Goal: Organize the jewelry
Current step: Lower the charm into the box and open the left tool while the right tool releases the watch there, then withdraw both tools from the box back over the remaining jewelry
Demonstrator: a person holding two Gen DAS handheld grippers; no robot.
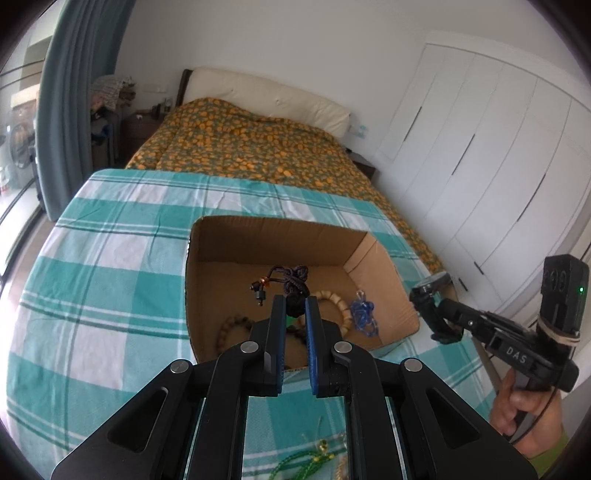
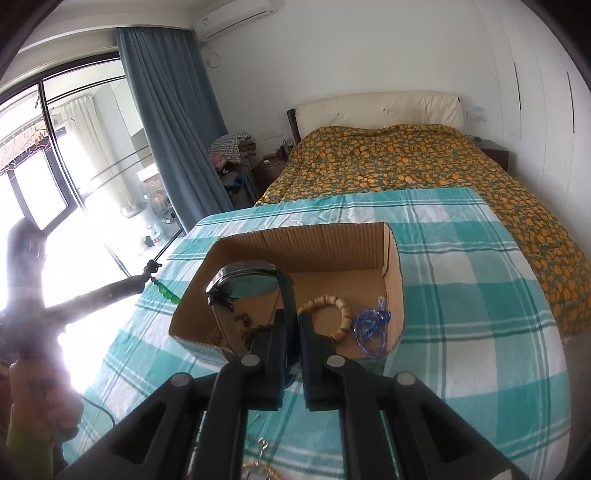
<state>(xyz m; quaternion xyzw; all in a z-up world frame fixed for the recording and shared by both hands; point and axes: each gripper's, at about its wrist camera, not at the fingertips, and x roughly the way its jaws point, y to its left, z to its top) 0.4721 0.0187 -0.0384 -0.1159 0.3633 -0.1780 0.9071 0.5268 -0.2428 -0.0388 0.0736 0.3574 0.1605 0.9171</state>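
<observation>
Two loads hang over the cardboard box (image 1: 369,254): your left gripper (image 1: 295,306) pinches a dark knotted cord (image 1: 291,280), your right gripper (image 2: 291,321) clamps a watch (image 2: 243,284) strap. Lower each inside before parting the fingers.

Home bedroom: bed (image 2: 424,158), wardrobe (image 1: 480,166), curtain (image 2: 173,122).

The only readable lettering is "DAS", in pale capitals on the black body of the right gripper (image 1: 439,317) as seen from the left wrist view, just ahead of the hand (image 1: 524,406) that grips its handle; the air conditioner (image 2: 236,16) high on the wall in the right wrist view carries a small mark too blurred to read.
</observation>
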